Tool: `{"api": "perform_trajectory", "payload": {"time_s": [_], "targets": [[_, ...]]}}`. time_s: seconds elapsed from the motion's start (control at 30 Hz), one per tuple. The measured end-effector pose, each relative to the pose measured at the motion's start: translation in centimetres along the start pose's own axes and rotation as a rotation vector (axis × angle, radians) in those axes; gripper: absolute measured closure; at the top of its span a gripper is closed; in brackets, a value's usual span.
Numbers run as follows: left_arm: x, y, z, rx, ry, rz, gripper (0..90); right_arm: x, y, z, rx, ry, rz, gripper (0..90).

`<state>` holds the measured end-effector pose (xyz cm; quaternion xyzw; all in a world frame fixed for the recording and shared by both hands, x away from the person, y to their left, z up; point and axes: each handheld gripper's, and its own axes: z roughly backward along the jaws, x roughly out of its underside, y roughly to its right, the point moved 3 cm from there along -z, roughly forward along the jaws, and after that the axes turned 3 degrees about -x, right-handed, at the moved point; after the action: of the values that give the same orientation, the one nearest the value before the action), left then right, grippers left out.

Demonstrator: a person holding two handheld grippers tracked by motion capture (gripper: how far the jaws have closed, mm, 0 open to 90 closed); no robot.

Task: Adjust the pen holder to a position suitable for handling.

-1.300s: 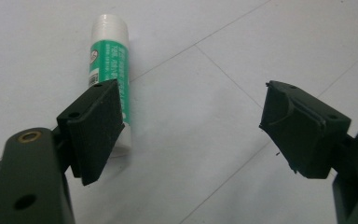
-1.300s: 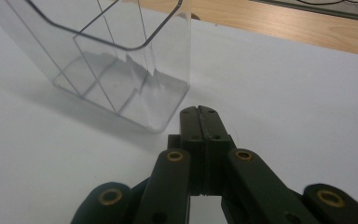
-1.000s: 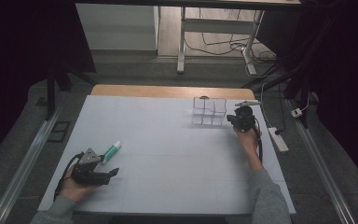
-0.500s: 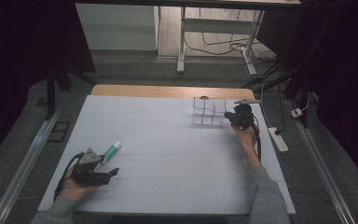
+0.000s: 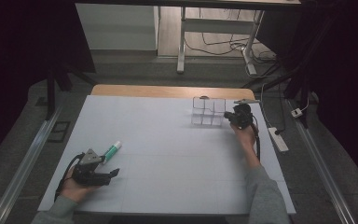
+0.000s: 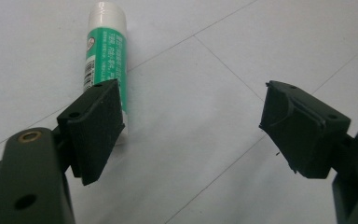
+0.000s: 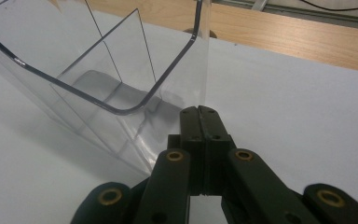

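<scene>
A green glue stick (image 5: 112, 151) with a white cap lies on the white table at the front left. My left gripper (image 5: 113, 174) rests just in front of it, open with nothing between the jaws. In the left gripper view the glue stick (image 6: 105, 56) lies past the left jaw of that gripper (image 6: 191, 126), outside the gap. A clear plastic organizer (image 5: 208, 112) with several compartments stands at the back right. My right gripper (image 5: 228, 118) is at its right side. In the right gripper view the gripper (image 7: 199, 112) is shut, its tips against the near corner of the organizer (image 7: 98, 60); whether the wall is pinched is unclear.
The white table top (image 5: 168, 154) stretches wide between the two hands. A bare wooden strip (image 5: 168, 91) runs along its far edge. A power strip (image 5: 278, 139) lies on the floor off the right edge, and desk legs and cables stand beyond the table.
My right gripper has shifted slightly left, up to the organizer's side. The left gripper and the glue stick have stayed put.
</scene>
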<state>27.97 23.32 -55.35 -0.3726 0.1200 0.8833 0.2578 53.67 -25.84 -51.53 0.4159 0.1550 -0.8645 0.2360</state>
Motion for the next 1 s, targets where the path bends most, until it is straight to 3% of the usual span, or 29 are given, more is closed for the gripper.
{"api": "perform_trajectory", "payload": {"time_s": [1.0], "targets": [[0.0,0.3,-0.1,-0.011,-0.008,-0.006,20.7,-1.3,-3.5,-2.3,-0.046,0.007,0.054,89.2]]}}
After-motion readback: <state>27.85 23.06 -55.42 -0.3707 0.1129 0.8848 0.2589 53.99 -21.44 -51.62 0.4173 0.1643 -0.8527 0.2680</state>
